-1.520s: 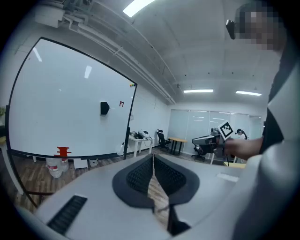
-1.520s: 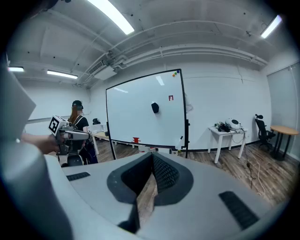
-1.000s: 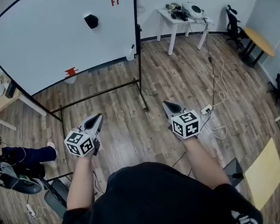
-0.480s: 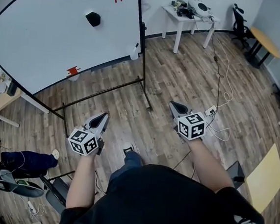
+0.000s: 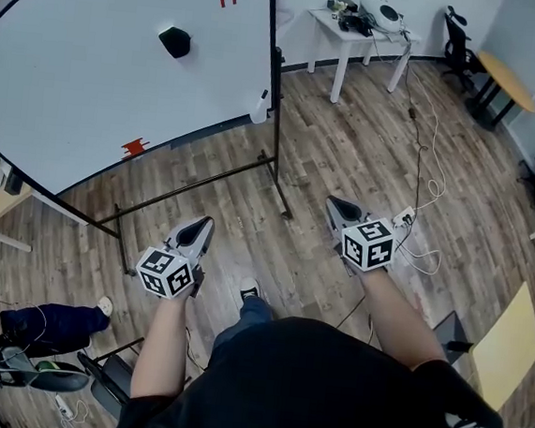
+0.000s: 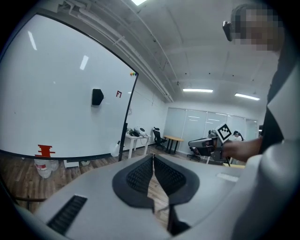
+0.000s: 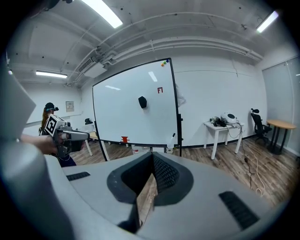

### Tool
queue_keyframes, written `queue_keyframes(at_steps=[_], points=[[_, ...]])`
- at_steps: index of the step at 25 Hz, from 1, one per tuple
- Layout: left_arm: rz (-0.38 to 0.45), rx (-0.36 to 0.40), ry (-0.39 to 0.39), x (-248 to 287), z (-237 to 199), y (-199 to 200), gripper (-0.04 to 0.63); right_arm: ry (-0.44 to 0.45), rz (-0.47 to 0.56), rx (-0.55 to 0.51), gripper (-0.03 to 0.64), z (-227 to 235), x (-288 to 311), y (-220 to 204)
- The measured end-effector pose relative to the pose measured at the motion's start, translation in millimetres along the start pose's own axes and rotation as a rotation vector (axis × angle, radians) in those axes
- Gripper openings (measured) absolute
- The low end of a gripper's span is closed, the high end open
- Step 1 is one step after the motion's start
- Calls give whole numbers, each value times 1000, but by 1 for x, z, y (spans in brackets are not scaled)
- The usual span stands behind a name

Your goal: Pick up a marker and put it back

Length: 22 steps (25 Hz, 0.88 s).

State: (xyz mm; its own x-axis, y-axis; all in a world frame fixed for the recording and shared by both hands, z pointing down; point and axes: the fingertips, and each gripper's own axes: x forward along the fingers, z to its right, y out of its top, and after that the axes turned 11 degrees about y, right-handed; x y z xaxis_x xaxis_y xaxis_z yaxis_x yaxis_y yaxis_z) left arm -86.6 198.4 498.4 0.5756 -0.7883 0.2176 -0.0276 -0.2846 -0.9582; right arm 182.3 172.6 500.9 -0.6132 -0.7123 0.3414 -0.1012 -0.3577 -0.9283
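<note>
"What had changed over the last second?"

"The person had stepped nearer the whiteboard [image 5: 92,79]. A shoe [image 5: 249,291] had come into sight below and between the two grippers, and both had drifted forward with the body."

"And the jaws?"

"The left gripper [image 5: 201,224] had its jaws pressed together at the tips, nothing between them. The right gripper [image 5: 336,206] was the same, closed and empty."

"Where was the marker?"

"A small red thing [image 5: 135,147] sat at the board's lower edge. It was likely the marker, though too small to be sure. It lay ahead of both pairs of jaws and off to their left, well apart from them. A black block [image 5: 174,41] sat higher on the board, far beyond the left jaws. A white bottle [image 5: 260,109] was at the board's lower right corner, ahead between the two pairs."
</note>
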Motion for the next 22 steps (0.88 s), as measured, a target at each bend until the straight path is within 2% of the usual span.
queue_keyframes(at_steps=[7,22], points=[[-1,-8,-7,44,-49,16,15,-3,-17,7,-3,23,56,17],[-22,24,-102,134,-121,60,15,-72,-32,33,-3,69,145,68]])
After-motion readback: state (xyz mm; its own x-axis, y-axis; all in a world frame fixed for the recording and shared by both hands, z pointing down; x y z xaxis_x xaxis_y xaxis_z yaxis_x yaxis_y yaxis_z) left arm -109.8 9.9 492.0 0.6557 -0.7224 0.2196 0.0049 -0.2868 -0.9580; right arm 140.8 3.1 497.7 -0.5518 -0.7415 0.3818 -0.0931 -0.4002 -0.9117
